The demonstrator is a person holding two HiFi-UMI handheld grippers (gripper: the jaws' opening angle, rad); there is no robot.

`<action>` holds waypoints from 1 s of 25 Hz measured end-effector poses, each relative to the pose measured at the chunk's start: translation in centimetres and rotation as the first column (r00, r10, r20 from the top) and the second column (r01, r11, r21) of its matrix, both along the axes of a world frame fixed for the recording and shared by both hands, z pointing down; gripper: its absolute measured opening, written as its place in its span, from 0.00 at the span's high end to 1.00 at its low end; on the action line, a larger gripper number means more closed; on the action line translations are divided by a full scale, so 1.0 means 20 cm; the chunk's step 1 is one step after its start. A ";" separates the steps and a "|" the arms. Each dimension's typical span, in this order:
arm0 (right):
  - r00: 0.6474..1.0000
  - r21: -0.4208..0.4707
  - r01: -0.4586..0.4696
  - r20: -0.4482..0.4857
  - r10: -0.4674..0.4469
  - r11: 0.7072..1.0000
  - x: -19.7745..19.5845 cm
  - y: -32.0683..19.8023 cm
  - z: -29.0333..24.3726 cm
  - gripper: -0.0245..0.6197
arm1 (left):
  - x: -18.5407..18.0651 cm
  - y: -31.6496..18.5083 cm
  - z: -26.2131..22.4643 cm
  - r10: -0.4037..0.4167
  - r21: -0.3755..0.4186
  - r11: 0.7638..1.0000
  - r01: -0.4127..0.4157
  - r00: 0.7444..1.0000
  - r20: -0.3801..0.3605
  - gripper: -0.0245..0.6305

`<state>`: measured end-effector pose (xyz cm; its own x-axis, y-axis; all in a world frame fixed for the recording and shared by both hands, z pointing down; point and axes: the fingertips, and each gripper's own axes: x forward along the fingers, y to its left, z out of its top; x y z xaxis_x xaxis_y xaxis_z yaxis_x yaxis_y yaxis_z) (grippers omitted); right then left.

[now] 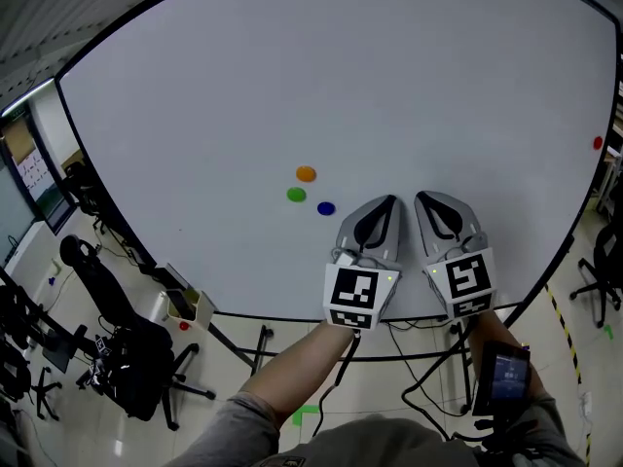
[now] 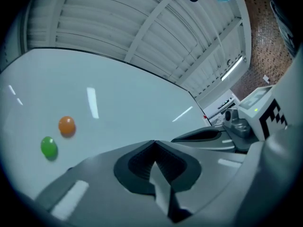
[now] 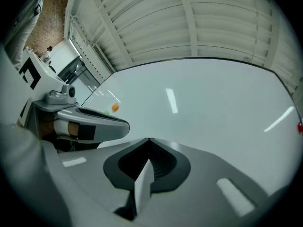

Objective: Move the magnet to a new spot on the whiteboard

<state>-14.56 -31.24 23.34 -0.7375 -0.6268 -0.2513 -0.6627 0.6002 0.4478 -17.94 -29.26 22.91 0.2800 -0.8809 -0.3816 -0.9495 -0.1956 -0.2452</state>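
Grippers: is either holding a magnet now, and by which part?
Nothing held: left gripper and right gripper are both shut, empty. Orange magnet, green magnet, blue magnet sit on the whiteboard.

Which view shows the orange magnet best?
The left gripper view: the orange magnet is largest and sharpest there, up-right of the green magnet on the whiteboard. The head view shows it small, near the blue magnet. The right gripper view shows only a tiny orange speck.
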 end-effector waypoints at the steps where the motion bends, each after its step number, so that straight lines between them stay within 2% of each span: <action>1: 1.000 0.003 0.012 -0.015 -0.012 1.000 -0.07 0.03 0.02 0.95 | -0.06 0.02 0.02 -0.018 -0.007 1.000 0.018 1.000 0.002 0.96; 6: 0.994 0.037 0.054 -0.097 -0.051 0.998 -0.39 0.15 0.10 0.95 | -0.34 0.08 0.10 -0.107 -0.054 0.993 0.107 0.994 0.013 0.96; 12: 0.985 0.059 0.035 -0.169 -0.025 0.998 -0.63 0.19 0.19 0.75 | -0.61 0.13 0.20 -0.172 -0.098 0.980 0.173 0.985 0.018 0.96; 16: 0.982 0.095 0.000 -0.190 0.018 0.995 -0.72 0.17 0.21 0.68 | -0.71 0.15 0.25 -0.181 -0.111 0.977 0.182 0.983 0.020 0.96; 18: 0.979 0.118 -0.030 -0.195 0.053 0.993 -0.73 0.16 0.21 0.67 | -0.74 0.16 0.26 -0.180 -0.113 0.977 0.181 0.983 0.021 0.96; 22: 0.970 0.175 -0.102 -0.199 0.137 0.979 -0.73 0.15 0.21 0.73 | -0.77 0.18 0.26 -0.179 -0.109 0.978 0.180 0.984 0.024 0.96; 25: 0.968 0.196 -0.121 -0.195 0.159 0.973 -0.72 0.15 0.20 0.74 | -0.78 0.18 0.26 -0.178 -0.107 0.978 0.179 0.984 0.021 0.96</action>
<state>-28.94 -28.28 27.36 -0.6937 -0.6858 -0.2204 -0.6146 0.4039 0.6776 -33.52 -25.74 28.09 0.1179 -0.9529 -0.2793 -0.9689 -0.0488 -0.2425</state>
